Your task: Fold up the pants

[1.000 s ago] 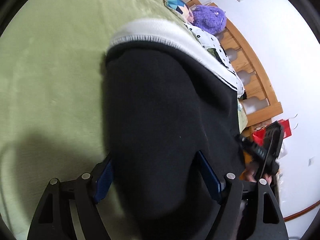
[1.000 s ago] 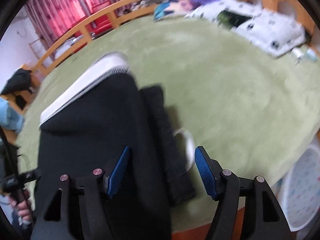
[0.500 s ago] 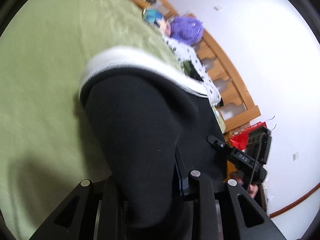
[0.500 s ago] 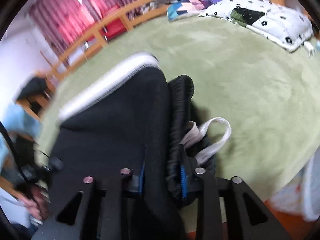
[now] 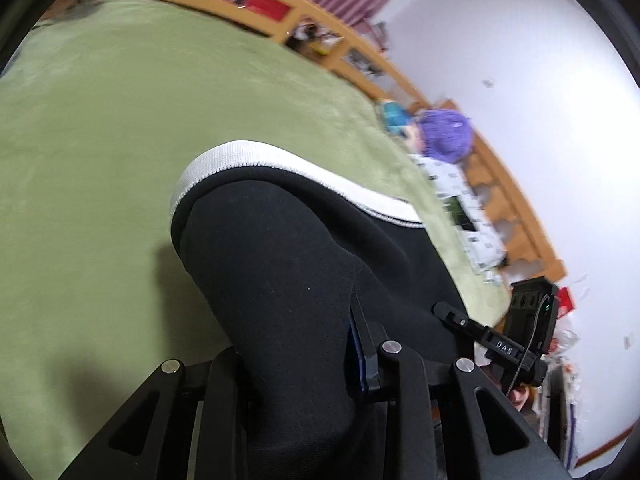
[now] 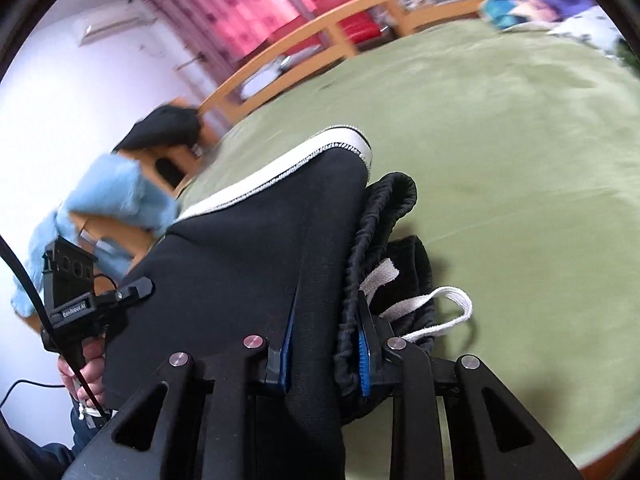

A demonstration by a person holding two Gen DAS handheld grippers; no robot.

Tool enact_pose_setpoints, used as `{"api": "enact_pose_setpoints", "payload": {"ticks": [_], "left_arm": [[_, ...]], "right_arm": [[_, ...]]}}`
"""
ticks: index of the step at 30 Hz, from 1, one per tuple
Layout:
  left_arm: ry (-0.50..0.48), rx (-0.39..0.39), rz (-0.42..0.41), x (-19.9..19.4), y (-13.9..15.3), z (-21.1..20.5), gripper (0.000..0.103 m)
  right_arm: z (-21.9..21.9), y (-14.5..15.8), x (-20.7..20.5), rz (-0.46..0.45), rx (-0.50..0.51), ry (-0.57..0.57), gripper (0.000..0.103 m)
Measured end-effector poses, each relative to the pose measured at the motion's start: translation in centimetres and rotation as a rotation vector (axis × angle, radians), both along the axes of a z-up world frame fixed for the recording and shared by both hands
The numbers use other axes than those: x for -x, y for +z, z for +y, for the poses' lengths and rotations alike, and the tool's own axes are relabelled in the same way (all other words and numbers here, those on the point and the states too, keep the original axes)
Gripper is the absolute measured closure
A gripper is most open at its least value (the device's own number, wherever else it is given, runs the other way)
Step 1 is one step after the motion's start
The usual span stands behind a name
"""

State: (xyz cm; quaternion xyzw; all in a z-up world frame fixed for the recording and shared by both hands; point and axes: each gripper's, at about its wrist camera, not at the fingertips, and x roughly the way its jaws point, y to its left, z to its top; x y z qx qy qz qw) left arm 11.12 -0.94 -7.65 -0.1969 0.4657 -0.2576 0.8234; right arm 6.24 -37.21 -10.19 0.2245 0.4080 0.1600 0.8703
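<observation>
The black pants (image 5: 288, 264) with a white cuff band (image 5: 256, 160) lie on the green bedspread (image 5: 100, 140). My left gripper (image 5: 296, 344) is shut on the near edge of the black fabric, which is lifted and hides the left finger. My right gripper (image 6: 326, 332) is shut on the pants (image 6: 256, 256) at the gathered waistband (image 6: 384, 208); a white drawstring (image 6: 432, 308) loops out to the right. Each gripper shows in the other's view, the right one (image 5: 520, 340) and the left one (image 6: 80, 300).
A wooden bed rail (image 5: 280, 12) runs round the far side. A purple plush (image 5: 444, 132) and a patterned pillow (image 5: 468, 220) lie at the head end. A light blue garment (image 6: 112, 200) and a dark one (image 6: 164, 128) hang at the left rail.
Both grippers went from open around the fabric to shut on it, then lifted it; the views tilted up toward the far rail and wall.
</observation>
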Motion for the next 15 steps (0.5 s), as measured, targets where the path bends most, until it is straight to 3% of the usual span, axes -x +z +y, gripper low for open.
{"api": "enact_pose_setpoints", "payload": {"ticks": [2,4,5,7,15], "left_arm": [[0.008,-0.042,0.041,0.0,-1.9,0.8,0.073],[0.018,-0.169,0.115,-0.4,-4.8,0.6,0.062],[0.023,-0.183,0.126,-0.3,-5.3,0.4,0.057],[0.04,-0.144,0.123,0.2,-6.0,1.0,0.055],[0.051,-0.157,0.087,0.7,-5.2,1.0,0.048]], "right_arm": [[2.5,-1.6,-0.9,0.05,0.05,0.008,0.076],[3.4,-2.9,-2.0,0.095,0.142,-0.023,0.063],[3.3,-3.3,-2.4,0.126,0.166,-0.025,0.052],[3.4,-3.2,-2.3,0.184,0.177,-0.049,0.047],[7.0,3.7,0.2,0.036,0.403,-0.107,0.046]]}}
